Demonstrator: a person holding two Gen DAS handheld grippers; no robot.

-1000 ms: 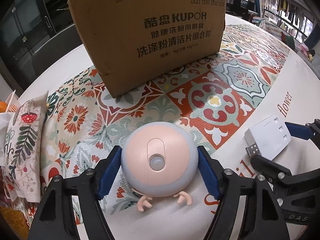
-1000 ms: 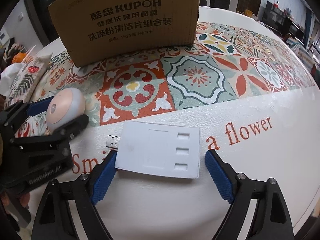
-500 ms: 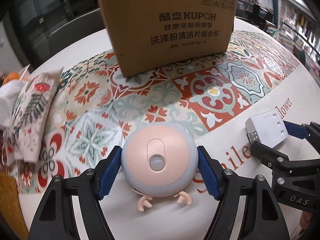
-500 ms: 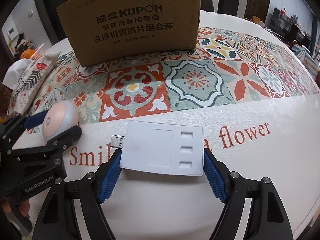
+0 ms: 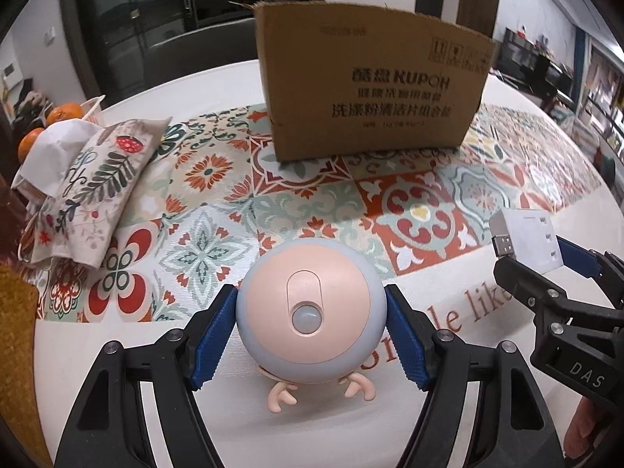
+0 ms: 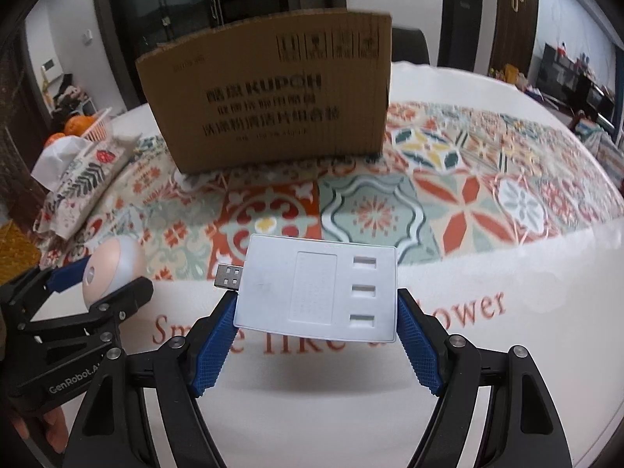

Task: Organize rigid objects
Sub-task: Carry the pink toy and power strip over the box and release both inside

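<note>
While both grippers sit above the round white table [image 5: 117, 355], each has a load. Left gripper [image 5: 311, 345]: blue pads clamped on either side of the round pink-and-grey night light with a small dome sensor [image 5: 310, 310]; its two little peach feet stick out underneath, and the unit looks lifted clear of the table, though contact below it is hard to confirm. Right gripper [image 6: 316, 345]: blue pads pressed against the short edges of the flat white rectangular USB hub with three slots and a plug on one end [image 6: 319, 292]; plug end points left in the right wrist view, hub looks off the surface.

From the left wrist view the right gripper and hub are at the right edge, well apart from the night light. From the right wrist view the left gripper with the night light is at lower left.

Brown cardboard box with black printed lettering [image 5: 370, 89] stands upright at the far side, on the patterned tile-print cloth [image 5: 218, 210]; top is open. Floral fabric pouch [image 5: 89, 187] lies at the far left, with oranges in a white basket [image 5: 64, 115] behind it. Red script lettering is printed along the near white part of the cloth.
</note>
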